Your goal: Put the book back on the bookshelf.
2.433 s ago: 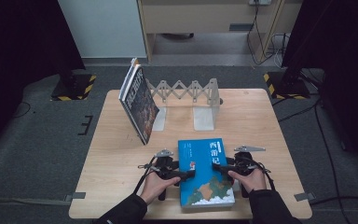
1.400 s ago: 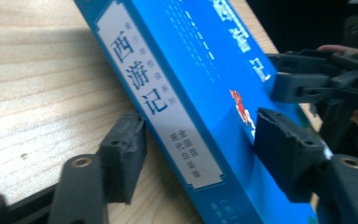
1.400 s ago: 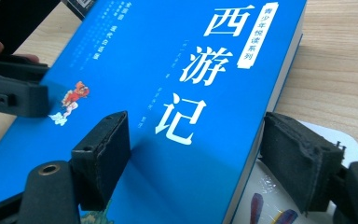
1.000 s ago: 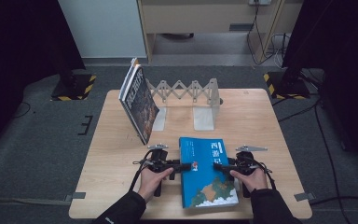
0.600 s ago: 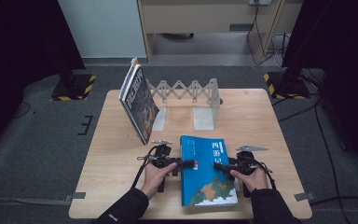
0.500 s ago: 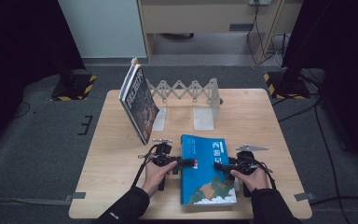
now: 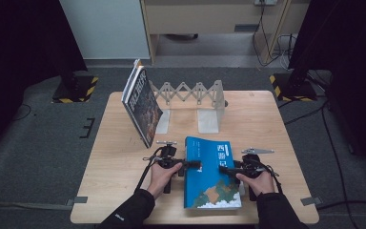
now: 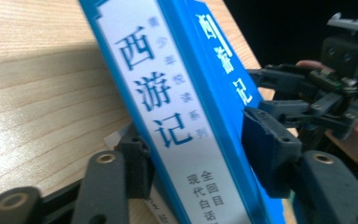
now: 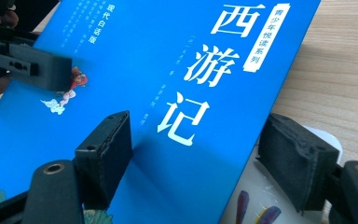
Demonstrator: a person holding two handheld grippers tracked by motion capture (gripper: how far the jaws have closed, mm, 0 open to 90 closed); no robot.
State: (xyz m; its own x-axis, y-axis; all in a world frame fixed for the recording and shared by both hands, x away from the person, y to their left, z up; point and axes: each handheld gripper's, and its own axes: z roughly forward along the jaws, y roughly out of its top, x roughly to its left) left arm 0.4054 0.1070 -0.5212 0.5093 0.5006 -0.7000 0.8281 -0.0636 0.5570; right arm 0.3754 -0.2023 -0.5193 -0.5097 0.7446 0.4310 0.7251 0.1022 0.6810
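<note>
While the blue paperback book with white Chinese title characters (image 7: 211, 174) lies near the front edge of the pale wooden tabletop (image 7: 124, 181), the left claw (image 7: 194, 164) straddles its spine edge; its jaws have just been closing, one pad above the cover and one below. The right claw (image 7: 223, 169) clasps the opposite edge. A dark-covered book (image 7: 142, 108) leans against a grey accordion book rack (image 7: 190, 98) behind.

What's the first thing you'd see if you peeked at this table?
A bright blue book at the table's near edge, with the left gripper and right gripper at its two sides. Farther back, a dark book leans against a folding rack.
</note>
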